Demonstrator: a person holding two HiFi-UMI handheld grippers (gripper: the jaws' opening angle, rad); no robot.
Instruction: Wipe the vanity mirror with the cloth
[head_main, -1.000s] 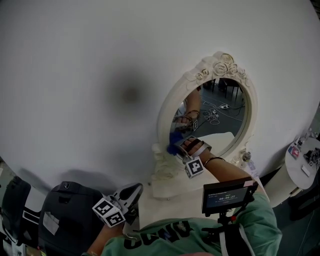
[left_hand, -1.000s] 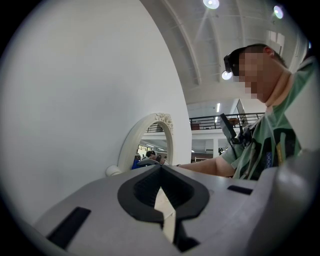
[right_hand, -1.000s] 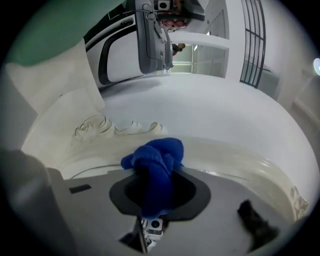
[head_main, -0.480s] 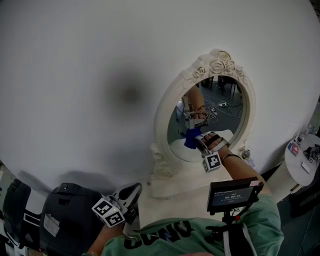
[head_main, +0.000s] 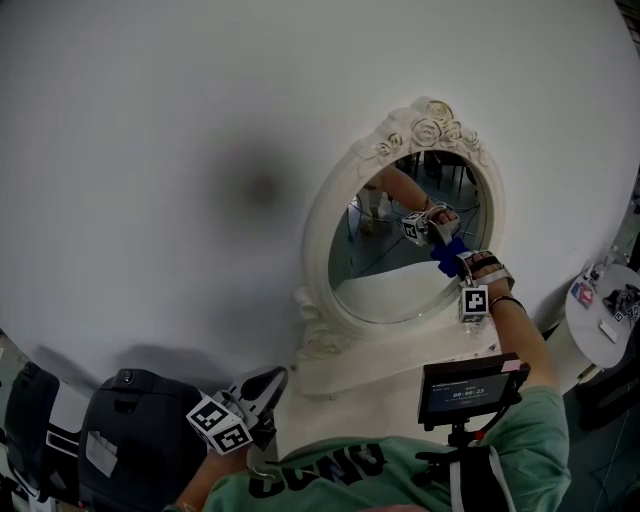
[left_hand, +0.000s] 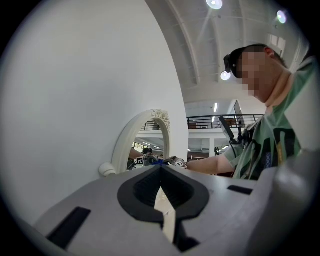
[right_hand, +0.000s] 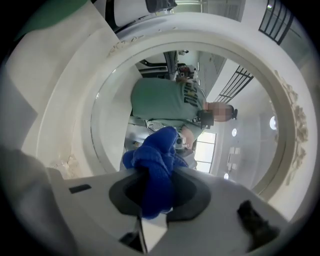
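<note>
The right claw (right_hand: 156, 186) is clamping down on the blue cloth (right_hand: 152, 155), and the bunched fabric is bulging out past the tips. In the head view that right claw (head_main: 455, 262) is pressing the cloth (head_main: 446, 254) against the right side of the glass, about mid-height, on the vanity mirror (head_main: 390, 290). Its own reflection is meeting it there in the glass. The right gripper view is looking straight into the oval, with the white frame (right_hand: 75, 115) ringing the picture and a person in a green shirt showing in the reflection. The forearm (head_main: 525, 335) is reaching up from the lower right toward the mirror.

The left claw (left_hand: 161, 167) is sitting with its jaws together and nothing between them. It is hanging low at the near edge of the bench (head_main: 380, 375), well apart from the mirror, where the head view is catching the left claw (head_main: 264, 385) too. The mirror is standing upright on the white bench against the white wall (head_main: 180, 130), rose carvings (head_main: 432, 126) crowning its top. A small screen (head_main: 470, 388) is glowing just in front of the person's chest.
</note>
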